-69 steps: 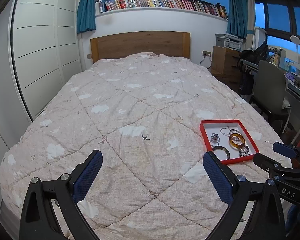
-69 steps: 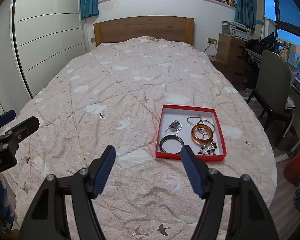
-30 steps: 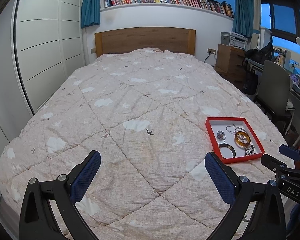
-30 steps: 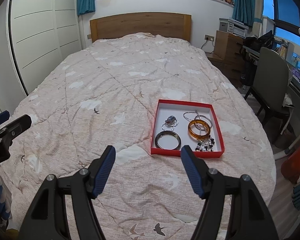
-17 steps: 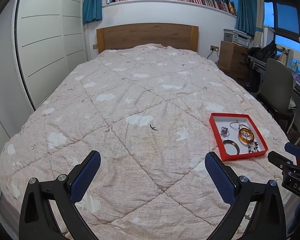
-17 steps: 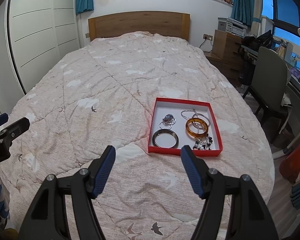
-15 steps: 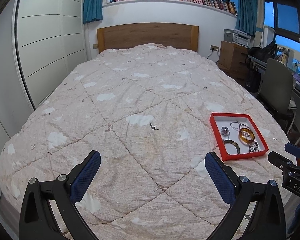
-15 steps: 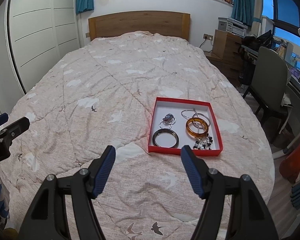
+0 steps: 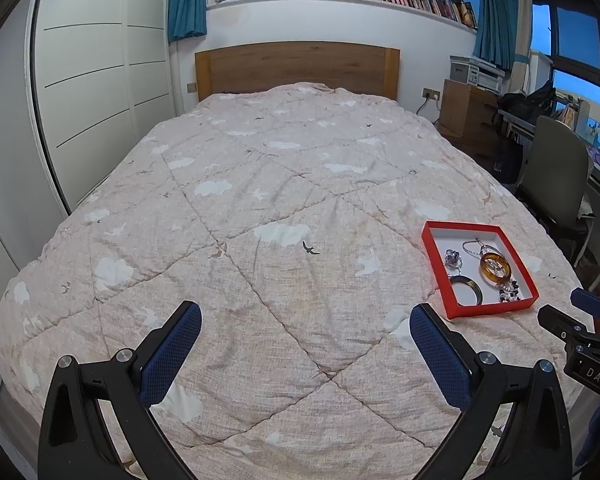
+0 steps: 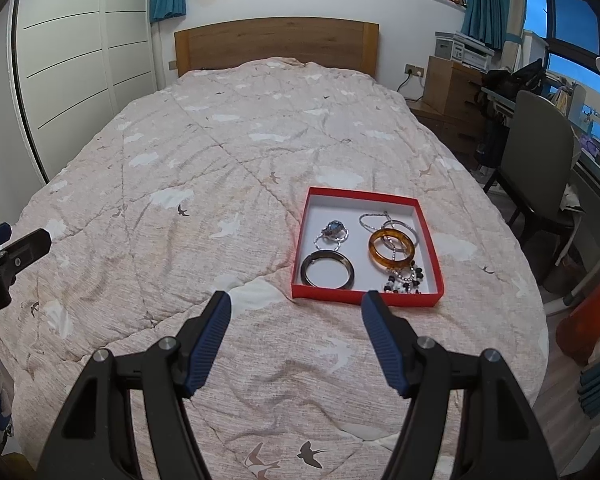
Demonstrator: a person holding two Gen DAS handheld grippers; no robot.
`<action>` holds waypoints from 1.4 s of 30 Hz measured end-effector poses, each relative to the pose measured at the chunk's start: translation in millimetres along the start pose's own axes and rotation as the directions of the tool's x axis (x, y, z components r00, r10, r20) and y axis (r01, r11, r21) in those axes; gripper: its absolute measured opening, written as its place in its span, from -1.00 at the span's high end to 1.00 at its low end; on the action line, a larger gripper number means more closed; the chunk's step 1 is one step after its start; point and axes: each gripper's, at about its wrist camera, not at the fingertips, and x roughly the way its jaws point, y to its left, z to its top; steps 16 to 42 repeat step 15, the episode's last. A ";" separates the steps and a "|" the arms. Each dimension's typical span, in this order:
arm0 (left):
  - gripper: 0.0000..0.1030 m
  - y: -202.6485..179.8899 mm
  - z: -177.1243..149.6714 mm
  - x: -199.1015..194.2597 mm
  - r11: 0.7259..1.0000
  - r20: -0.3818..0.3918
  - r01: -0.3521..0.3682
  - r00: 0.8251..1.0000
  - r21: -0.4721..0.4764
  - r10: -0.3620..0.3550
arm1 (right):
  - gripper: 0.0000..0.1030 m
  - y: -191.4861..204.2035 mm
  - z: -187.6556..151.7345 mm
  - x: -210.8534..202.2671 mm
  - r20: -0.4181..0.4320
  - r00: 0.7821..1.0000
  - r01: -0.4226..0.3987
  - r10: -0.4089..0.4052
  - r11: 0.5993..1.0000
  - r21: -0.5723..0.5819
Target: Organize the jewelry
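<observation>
One red tray [image 10: 366, 295] at one o'clock holds two bangles [image 10: 391, 248] and some chains; both claws, right [image 10: 296, 322] and left [image 9: 306, 334], gape wide, empty.

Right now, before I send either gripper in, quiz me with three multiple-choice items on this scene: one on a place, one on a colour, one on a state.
1. Where does the red tray sit?
A. on the bedspread, ahead of the right gripper
B. on the desk chair
C. on the book shelf

2. What colour is the translucent bangle in the tray?
A. green
B. amber
C. white

3. How do the two grippers stand?
A. both shut on jewelry
B. left shut, right open
C. both open and empty

Answers:
1 A: the tray lies flat on the bedspread, just beyond the right gripper.
2 B: the bangle is amber, beside the dark bangle.
3 C: the left gripper and the right gripper both show spread jaws with nothing between them.
</observation>
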 end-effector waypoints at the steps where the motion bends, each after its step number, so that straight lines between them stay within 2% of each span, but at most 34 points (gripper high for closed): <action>1: -0.99 0.0 -0.4 0.2 1.000 -0.001 -0.001 1.000 0.000 0.001 | -0.29 -0.1 0.1 0.1 0.000 1.000 0.000 0.000 1.000 0.000; 15: -0.99 -0.7 -3.2 3.9 1.000 -0.026 0.005 1.000 -0.003 -0.006 | -0.29 -2.8 -0.6 -1.0 0.007 1.000 0.009 -0.009 1.000 0.008; 42: -0.99 -0.7 -3.2 3.9 1.000 -0.026 0.005 1.000 -0.003 -0.006 | -0.29 -2.8 -0.6 -1.0 0.007 1.000 0.009 -0.009 1.000 0.008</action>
